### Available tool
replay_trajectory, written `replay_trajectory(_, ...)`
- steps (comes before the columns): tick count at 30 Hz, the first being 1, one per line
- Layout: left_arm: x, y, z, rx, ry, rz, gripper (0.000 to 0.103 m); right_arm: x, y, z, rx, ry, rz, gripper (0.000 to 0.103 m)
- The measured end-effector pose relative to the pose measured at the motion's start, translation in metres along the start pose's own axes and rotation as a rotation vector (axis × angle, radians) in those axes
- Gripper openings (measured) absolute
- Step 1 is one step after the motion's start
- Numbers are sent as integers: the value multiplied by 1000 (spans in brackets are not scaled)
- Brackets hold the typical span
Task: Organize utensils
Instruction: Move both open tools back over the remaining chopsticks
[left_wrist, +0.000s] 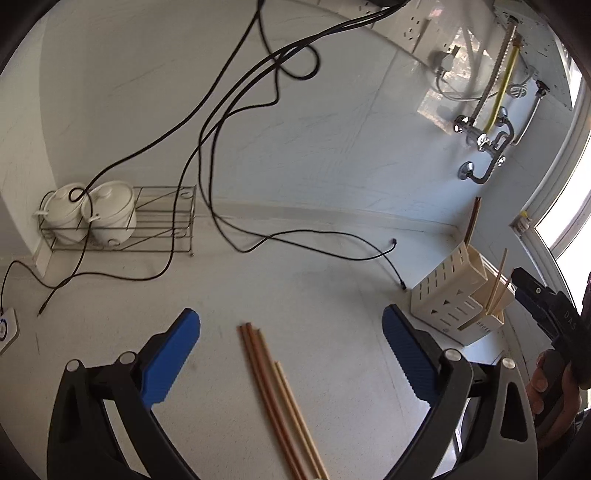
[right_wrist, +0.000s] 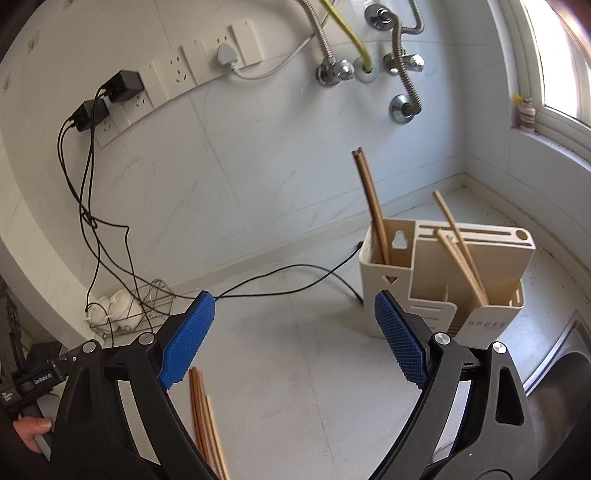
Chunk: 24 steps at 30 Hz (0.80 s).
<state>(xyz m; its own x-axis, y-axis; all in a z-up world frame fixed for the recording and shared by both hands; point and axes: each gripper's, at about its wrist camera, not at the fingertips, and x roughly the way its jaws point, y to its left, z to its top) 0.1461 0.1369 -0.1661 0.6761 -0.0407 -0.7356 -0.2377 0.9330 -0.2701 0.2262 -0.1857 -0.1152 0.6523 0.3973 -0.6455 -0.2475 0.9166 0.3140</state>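
**Both claws spread wide over a kitchen counter, chopsticks below and in the holder**

The left gripper (left_wrist: 291, 328) hangs over the pale speckled countertop (left_wrist: 314, 288) with its blue pads spread wide and nothing between them touching either pad. A bundle of loose chopsticks (left_wrist: 275, 391) lies flat on the counter directly beneath the gap, nearer the left pad, clear of both. Ahead and to the right of this claw stands a cream slotted utensil holder (left_wrist: 448, 295).

The right gripper (right_wrist: 293, 332) is likewise spread, empty, its pads gripping nothing. Just ahead of its right pad sits the same holder (right_wrist: 436, 266): a pair of dark brown chopsticks (right_wrist: 371, 203) stands upright in the left compartment, and lighter bamboo chopsticks (right_wrist: 460, 251) lean in the front right one. The loose chopsticks (right_wrist: 203, 413) show below its left pad, lying on the counter.

Far ahead of the left claw, two white lidded pots (left_wrist: 92, 214) sit on a wire rack (left_wrist: 162, 221) against the white tiled wall (left_wrist: 295, 129). Black cables (left_wrist: 229, 122) trail down the wall and across the counter. Chrome valves and hoses (right_wrist: 369, 62) and a row of wall sockets (right_wrist: 177, 70) line the wall; a window (right_wrist: 554, 55) lies at the right, and a steel sink edge (right_wrist: 561, 354) beside the right claw.
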Motion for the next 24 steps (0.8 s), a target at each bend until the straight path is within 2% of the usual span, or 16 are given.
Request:
replay_trajectory(6,4,24,-30,-43,70,45,97,21,27,-23,-25,81,44,84)
replay_trajectory(14,15,41,-59,-80,131,56,97,47,57,-44,-69,173,75,84)
replay_trajectory(24,33,49,-82,-102,218,62,97,76,66,-63,-51,290,77,85)
